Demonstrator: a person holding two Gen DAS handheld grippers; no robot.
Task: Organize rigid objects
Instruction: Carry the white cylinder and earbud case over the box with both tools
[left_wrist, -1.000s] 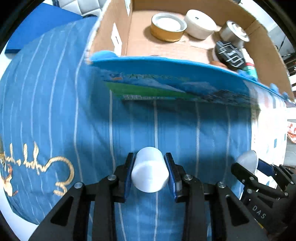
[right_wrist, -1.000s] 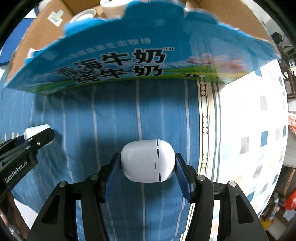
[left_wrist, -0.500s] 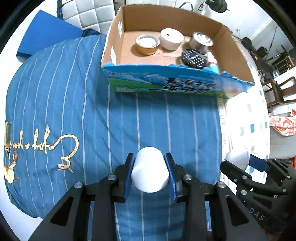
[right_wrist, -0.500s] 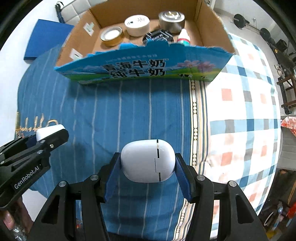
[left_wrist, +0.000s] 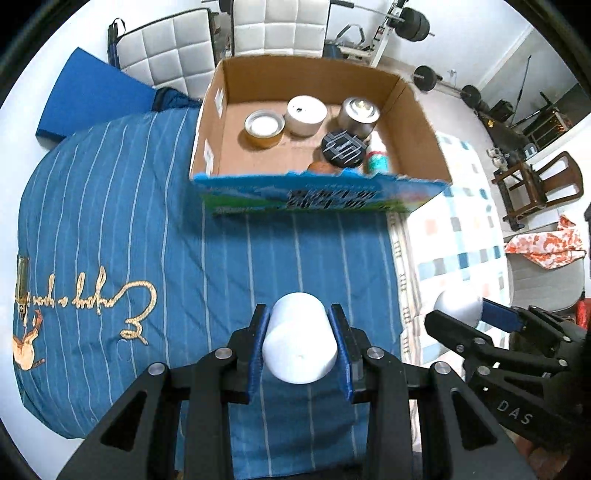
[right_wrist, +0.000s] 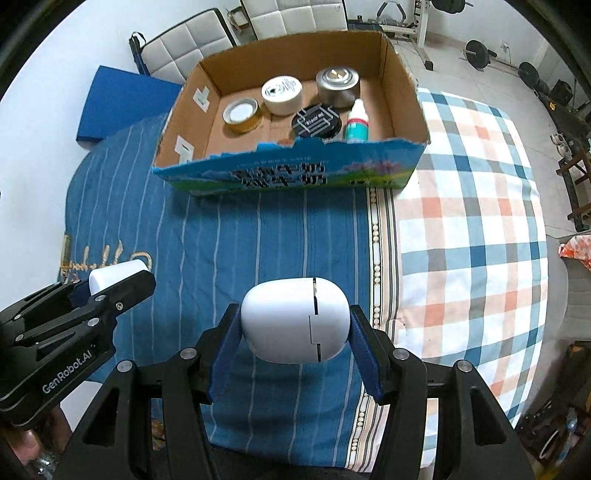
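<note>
My left gripper (left_wrist: 299, 332) is shut on a white cylinder (left_wrist: 299, 347), held above the blue striped cloth (left_wrist: 147, 236). My right gripper (right_wrist: 295, 328) is shut on a white rounded case (right_wrist: 291, 321) with a seam across it. Each gripper shows in the other's view: the right one (left_wrist: 461, 310) at the lower right, the left one (right_wrist: 118, 277) at the lower left. An open cardboard box (left_wrist: 417, 122) stands ahead of both, also in the right wrist view (right_wrist: 402, 88). It holds a tape roll (left_wrist: 264, 127), a white round tin (left_wrist: 306, 114), a metal tin (left_wrist: 360, 114), a black lid (left_wrist: 343, 147) and a small bottle (right_wrist: 356, 123).
A checked cloth (right_wrist: 472, 206) covers the right side of the bed. A blue mat (left_wrist: 88, 96) and white padded chairs (left_wrist: 273, 26) lie behind the box. Wooden furniture (left_wrist: 535, 188) and gym weights (left_wrist: 417, 22) stand at the far right.
Both grippers have pulled back and up from the box, which now looks smaller and farther, with its inside in view. Both grippers still hold their objects.
</note>
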